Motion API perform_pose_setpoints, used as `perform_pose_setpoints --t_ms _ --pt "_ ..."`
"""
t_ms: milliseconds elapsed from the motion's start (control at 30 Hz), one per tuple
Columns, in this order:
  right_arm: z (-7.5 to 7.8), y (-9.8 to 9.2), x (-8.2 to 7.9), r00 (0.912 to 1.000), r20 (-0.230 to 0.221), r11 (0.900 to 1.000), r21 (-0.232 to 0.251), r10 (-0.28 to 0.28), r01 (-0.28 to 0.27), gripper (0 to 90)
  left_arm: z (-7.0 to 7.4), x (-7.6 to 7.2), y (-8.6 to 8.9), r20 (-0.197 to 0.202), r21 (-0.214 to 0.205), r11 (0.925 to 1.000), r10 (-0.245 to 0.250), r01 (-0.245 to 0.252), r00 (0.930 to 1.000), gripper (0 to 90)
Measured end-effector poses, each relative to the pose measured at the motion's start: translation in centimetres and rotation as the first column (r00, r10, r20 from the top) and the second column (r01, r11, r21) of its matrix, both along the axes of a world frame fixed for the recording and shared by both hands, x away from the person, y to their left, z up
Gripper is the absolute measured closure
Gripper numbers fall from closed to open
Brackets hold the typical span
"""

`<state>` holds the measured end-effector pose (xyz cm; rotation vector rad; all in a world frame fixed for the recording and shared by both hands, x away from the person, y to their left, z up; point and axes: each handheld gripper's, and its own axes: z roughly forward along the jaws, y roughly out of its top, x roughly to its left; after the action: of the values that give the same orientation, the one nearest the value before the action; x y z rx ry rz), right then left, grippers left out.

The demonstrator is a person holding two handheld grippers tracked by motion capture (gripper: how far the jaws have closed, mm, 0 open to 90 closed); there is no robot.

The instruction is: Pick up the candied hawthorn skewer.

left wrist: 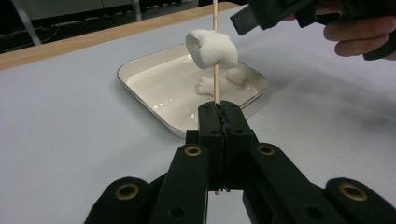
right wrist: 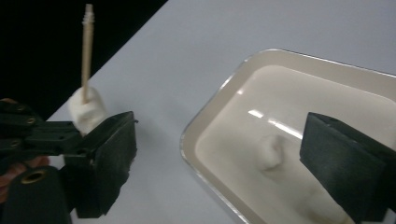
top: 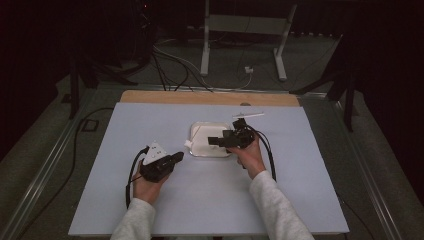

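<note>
Left gripper: jaws clenched on skewer, upright, marshmallow threaded on it, held beside tray. Right gripper: jaws released, nothing btwn, over tray. More marshmallows lie in tray. Tray mid-table.

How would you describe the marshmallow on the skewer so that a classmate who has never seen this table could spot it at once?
Start at the pale blue table and find the white tray near its middle. Just in front of the tray, the left gripper holds a thin wooden skewer upright. The marshmallow is speared on that skewer, in the air, unlike the other marshmallows lying in the tray.
</note>
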<state>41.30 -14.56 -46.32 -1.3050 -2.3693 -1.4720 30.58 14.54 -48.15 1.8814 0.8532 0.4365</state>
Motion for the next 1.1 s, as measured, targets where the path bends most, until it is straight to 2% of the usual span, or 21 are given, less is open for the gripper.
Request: perform_pose_setpoints --t_ms 300,700,1100 --pt "0.6 1.0 -0.8 0.9988 0.000 0.9982 0.036 0.048 -0.048 0.6 0.1 0.0 0.0 -0.002 -0.018 0.9998 -0.007 0.007 1.0000 90.0" --pt "1.0 3.0 -1.7 0.9937 0.001 0.9905 0.081 0.112 -0.112 0.0 0.2 0.0 -0.1 -0.002 -0.040 0.9991 -0.014 0.014 0.9999 90.0" --pt "1.1 4.0 -2.1 0.9887 -0.001 0.9847 0.090 0.150 -0.149 0.0 0.4 -0.1 -0.2 0.001 -0.053 0.9983 -0.025 0.025 0.9997 90.0"
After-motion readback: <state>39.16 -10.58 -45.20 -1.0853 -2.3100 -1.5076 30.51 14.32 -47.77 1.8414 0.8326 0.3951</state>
